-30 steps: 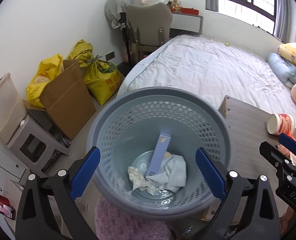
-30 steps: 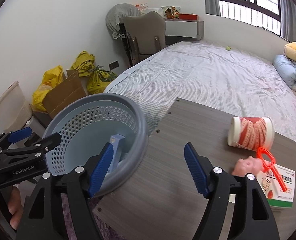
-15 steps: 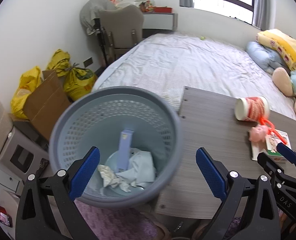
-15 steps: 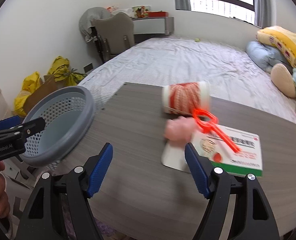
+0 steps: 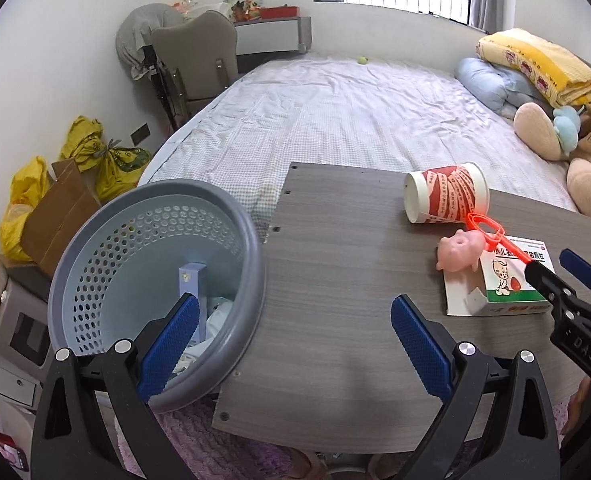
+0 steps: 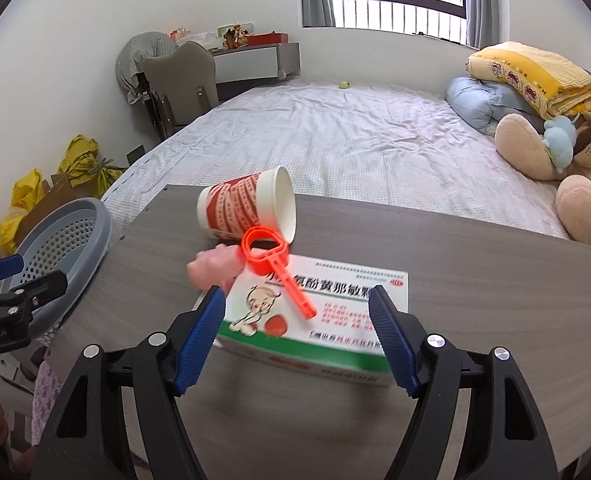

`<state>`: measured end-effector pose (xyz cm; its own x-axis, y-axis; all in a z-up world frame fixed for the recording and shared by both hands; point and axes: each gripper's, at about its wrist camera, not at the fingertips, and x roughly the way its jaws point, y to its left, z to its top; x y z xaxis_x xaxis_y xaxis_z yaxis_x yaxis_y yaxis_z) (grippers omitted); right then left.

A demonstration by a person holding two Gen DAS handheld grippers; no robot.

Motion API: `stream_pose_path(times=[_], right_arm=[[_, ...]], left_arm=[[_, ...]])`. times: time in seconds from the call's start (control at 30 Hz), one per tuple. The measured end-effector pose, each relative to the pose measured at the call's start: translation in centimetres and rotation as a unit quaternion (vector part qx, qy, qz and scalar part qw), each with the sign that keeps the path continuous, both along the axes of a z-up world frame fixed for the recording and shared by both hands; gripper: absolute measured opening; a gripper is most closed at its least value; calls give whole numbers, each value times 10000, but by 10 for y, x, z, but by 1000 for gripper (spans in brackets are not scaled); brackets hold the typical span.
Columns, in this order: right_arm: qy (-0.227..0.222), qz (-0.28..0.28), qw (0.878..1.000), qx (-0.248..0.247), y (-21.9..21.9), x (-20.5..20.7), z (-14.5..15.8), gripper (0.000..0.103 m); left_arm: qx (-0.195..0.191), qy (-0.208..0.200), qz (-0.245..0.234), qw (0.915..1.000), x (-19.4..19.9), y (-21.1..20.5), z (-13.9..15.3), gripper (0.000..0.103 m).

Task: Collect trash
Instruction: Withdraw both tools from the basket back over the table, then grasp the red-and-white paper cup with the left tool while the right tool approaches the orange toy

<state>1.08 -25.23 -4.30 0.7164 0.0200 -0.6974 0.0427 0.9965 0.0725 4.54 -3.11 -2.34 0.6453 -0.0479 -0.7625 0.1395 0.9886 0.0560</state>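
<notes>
The medicine box (image 6: pixel 315 312), green and white, is lying flat on the grey wooden table (image 6: pixel 475 280) with an orange plastic tool (image 6: pixel 279 268) across its top, a pink pig toy (image 6: pixel 215 268) touching its far left corner and a red-and-white paper cup (image 6: pixel 243 212) tipped on its side just behind. A second ago the right gripper (image 6: pixel 297 332) was facing the basket rim and bare table; now it is swinging across so that the box is sitting squarely ahead between its blue fingers (image 6: pixel 199 332). Its jaws are standing wide and holding nothing, the pads not pressing on the box. I judge it is lining up to take the box as the next piece of trash.

The left gripper (image 5: pixel 291 344) is also panning right, open and empty, hovering over the table edge. The perforated grey waste basket (image 5: pixel 251 240) is now sliding to its left side, still close beside the table, already holding a tall blue carton (image 5: pixel 193 280) and crumpled paper.
</notes>
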Motion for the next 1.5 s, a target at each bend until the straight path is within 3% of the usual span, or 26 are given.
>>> stream_pose_path(times=[0.4,0.7,0.93,1.23,1.5], right_arm=[[235,567,9981,-8,-5,46,-5,71],[155,634,9977,175,-5,66,8,71],[140,187,9995,221,-27,54,9,71],[207,-698,9968,334,-85,12,4,71],[155,-904,9943,538,-115,-1,0,71]], left_arm=[[101,85,45,9999,20,-14,2,95],[79,157,21,9998,34,-21,-1,95],[-117,223,-242,9994,57,-39,3,95],[-414,407,-760,9954,94,-96,11,95],[-488,698,-1053,9908,110,-147,-6,95]])
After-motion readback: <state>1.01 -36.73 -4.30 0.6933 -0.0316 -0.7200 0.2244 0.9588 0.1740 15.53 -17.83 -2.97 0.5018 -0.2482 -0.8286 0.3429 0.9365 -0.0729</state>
